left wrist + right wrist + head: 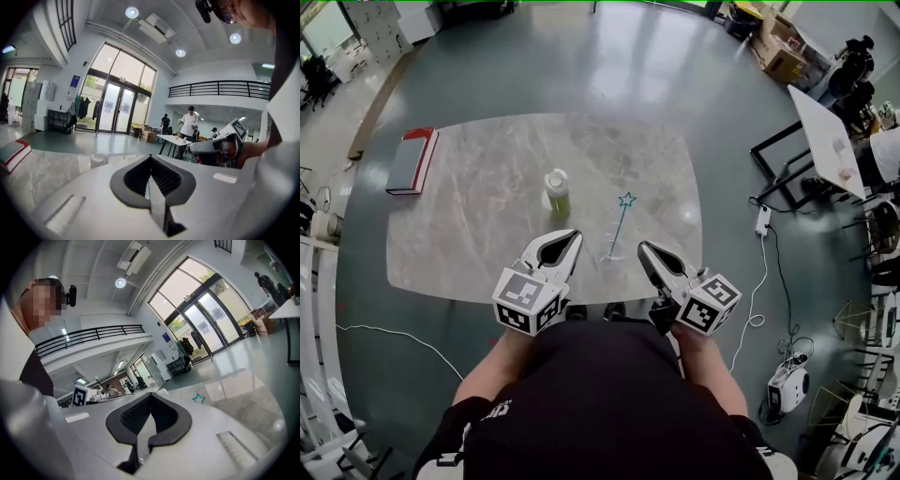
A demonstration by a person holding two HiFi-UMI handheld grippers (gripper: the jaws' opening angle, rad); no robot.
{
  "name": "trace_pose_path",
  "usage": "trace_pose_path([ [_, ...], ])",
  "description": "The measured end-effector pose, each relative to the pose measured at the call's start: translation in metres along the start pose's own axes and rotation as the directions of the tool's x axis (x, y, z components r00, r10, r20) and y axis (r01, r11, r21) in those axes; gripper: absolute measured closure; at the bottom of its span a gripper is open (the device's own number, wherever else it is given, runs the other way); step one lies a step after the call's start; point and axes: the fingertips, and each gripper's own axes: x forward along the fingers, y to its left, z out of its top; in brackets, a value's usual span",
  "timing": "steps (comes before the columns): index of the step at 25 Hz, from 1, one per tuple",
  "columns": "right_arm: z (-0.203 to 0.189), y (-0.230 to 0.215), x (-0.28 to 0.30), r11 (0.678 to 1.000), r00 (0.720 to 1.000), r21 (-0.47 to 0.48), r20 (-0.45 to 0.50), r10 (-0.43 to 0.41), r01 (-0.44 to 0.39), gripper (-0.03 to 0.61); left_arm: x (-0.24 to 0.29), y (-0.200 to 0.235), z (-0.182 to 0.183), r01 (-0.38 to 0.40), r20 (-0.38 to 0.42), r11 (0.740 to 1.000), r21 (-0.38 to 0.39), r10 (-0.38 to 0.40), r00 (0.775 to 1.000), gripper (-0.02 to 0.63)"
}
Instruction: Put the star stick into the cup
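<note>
Marble table (478,216): star stick (626,200) stands in cup (611,251); left tongs (574,236), right tongs (644,248) clenched, empty.

The marble-patterned surface (487,244) with rounded corners is standing on a glossy grey-green floor (581,56). Over at its far left edge a red-covered book (412,161) is lying flat. Near the middle a small jar (558,192) with a white lid and yellow-green contents is standing upright. Just right of it and closer to the near edge, a clear cup (611,251) is sitting, with the teal star stick (622,217) leaning up out of it, star end uppermost.
</note>
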Motion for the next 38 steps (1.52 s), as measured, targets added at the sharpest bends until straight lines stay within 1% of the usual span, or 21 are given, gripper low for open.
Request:
trace_pose_path([
  [3, 0.015, 0.01, -0.001, 0.999, 1.0, -0.026, 0.003, 0.025, -0.025, 0.565, -0.011, 0.004, 0.011, -0.046, 0.017, 0.999, -0.016, 0.046, 0.999, 0.612],
  [5, 0.031, 0.016, -0.006, 0.997, 0.999, -0.066, 0.022, 0.041, -0.04, 0.565, -0.015, 0.001, 0.022, -0.063, 0.034, 0.998, -0.023, 0.064, 0.997, 0.612],
  [8, 0.05, 0.018, -0.019, 0.99, 0.997, -0.129, 0.044, 0.057, -0.051, 0.566, -0.015, -0.008, 0.04, -0.078, 0.066, 0.997, 0.002, 0.077, 0.995, 0.611],
  [13, 0.065, 0.013, -0.032, 0.975, 0.996, -0.214, 0.053, 0.07, -0.057, 0.566, -0.017, -0.017, 0.074, -0.1, 0.127, 0.994, 0.047, 0.094, 0.987, 0.612],
  [18, 0.078, 0.008, -0.035, 0.958, 0.995, -0.284, 0.085, 0.053, -0.027, 0.566, -0.016, -0.016, 0.085, -0.111, 0.129, 0.991, 0.078, 0.1, 0.987, 0.612],
  [21, 0.079, 0.009, -0.034, 0.945, 0.996, -0.328, 0.076, 0.04, -0.013, 0.568, -0.016, -0.012, 0.087, -0.111, 0.127, 0.991, 0.073, 0.101, 0.987, 0.612],
  [23, 0.078, 0.007, -0.034, 0.944, 0.997, -0.329, 0.07, 0.038, -0.012, 0.568, -0.014, -0.011, 0.088, -0.11, 0.125, 0.992, 0.062, 0.102, 0.987, 0.612],
  [28, 0.078, -0.002, -0.036, 0.948, 0.997, -0.318, 0.077, 0.022, 0.003, 0.568, -0.007, -0.012, 0.084, -0.098, 0.118, 0.993, 0.068, 0.089, 0.989, 0.611],
  [38, 0.079, -0.003, -0.029, 0.949, 0.997, -0.316, 0.069, 0.02, 0.003, 0.568, -0.002, -0.006, 0.079, -0.088, 0.104, 0.995, 0.05, 0.083, 0.991, 0.612],
])
